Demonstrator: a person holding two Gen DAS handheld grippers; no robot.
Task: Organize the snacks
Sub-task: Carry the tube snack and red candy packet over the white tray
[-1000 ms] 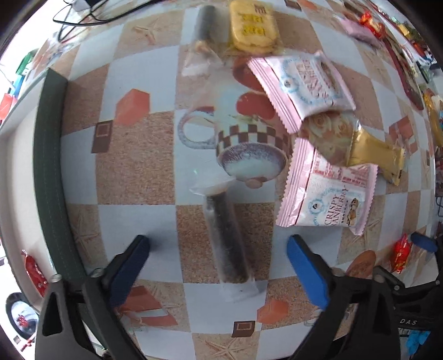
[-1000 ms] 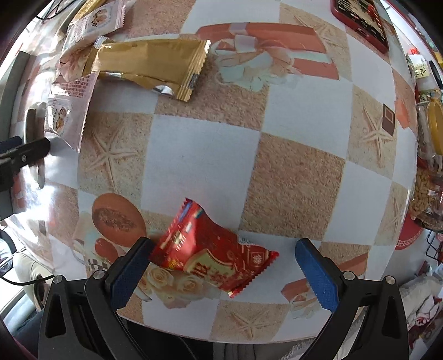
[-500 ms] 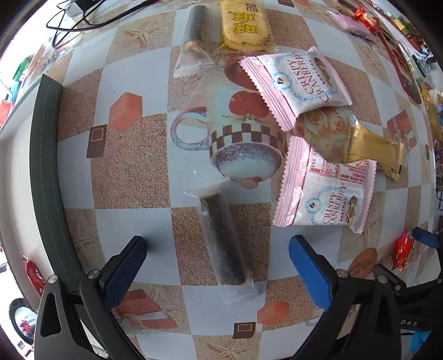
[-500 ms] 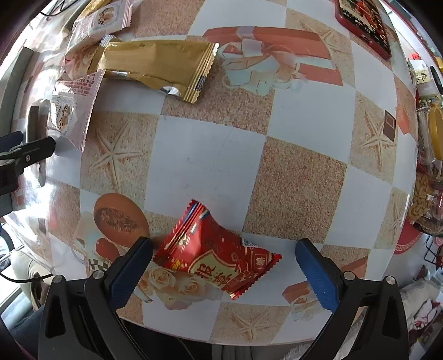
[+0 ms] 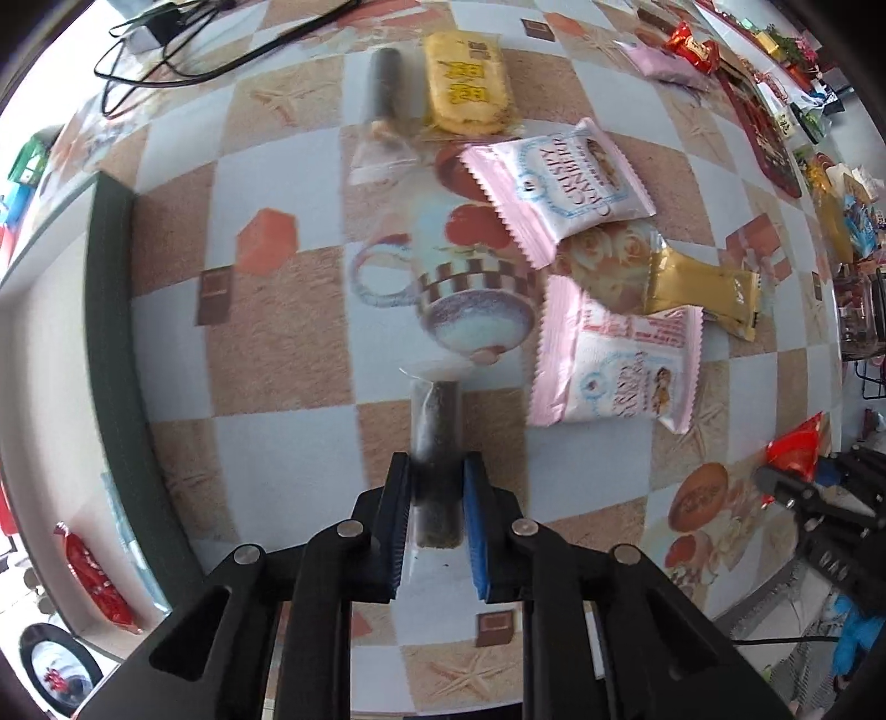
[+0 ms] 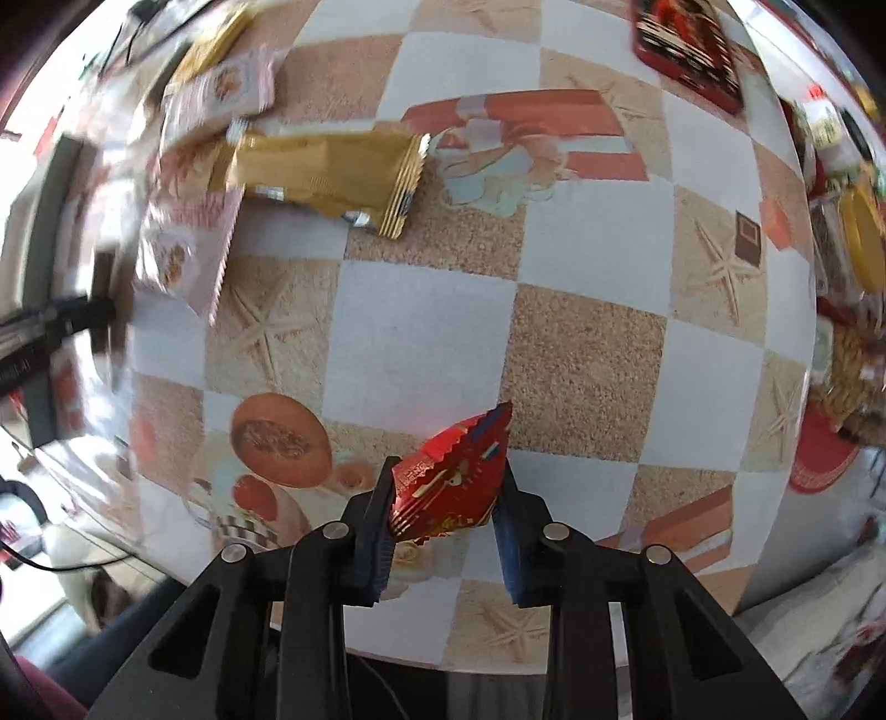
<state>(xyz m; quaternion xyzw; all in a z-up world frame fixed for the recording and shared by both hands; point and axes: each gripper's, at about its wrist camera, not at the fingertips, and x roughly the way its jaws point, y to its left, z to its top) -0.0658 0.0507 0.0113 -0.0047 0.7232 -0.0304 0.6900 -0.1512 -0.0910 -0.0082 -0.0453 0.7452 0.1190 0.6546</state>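
Note:
My left gripper (image 5: 437, 487) is shut on a dark snack stick in a clear wrapper (image 5: 436, 432), held just above the patterned table. My right gripper (image 6: 446, 498) is shut on a red snack packet (image 6: 451, 479), which is crumpled between the pads and lifted; it also shows in the left wrist view (image 5: 794, 448). Two pink Crispy Cranberry packets (image 5: 565, 185) (image 5: 614, 365), a gold packet (image 5: 700, 291) (image 6: 326, 174), a yellow biscuit packet (image 5: 468, 83) and a second dark stick (image 5: 382, 83) lie further out on the table.
A dark green strip (image 5: 111, 332) runs along the table's left edge, with a white ledge and a red packet (image 5: 91, 570) beyond. Black cables (image 5: 166, 50) lie at the far left. A red tin (image 6: 686, 50), jars and more snacks (image 6: 853, 238) crowd the right side.
Both grippers were open around their items; now both have shut. The left grips the dark stick, the right grips the red packet and has tilted it up off the table.

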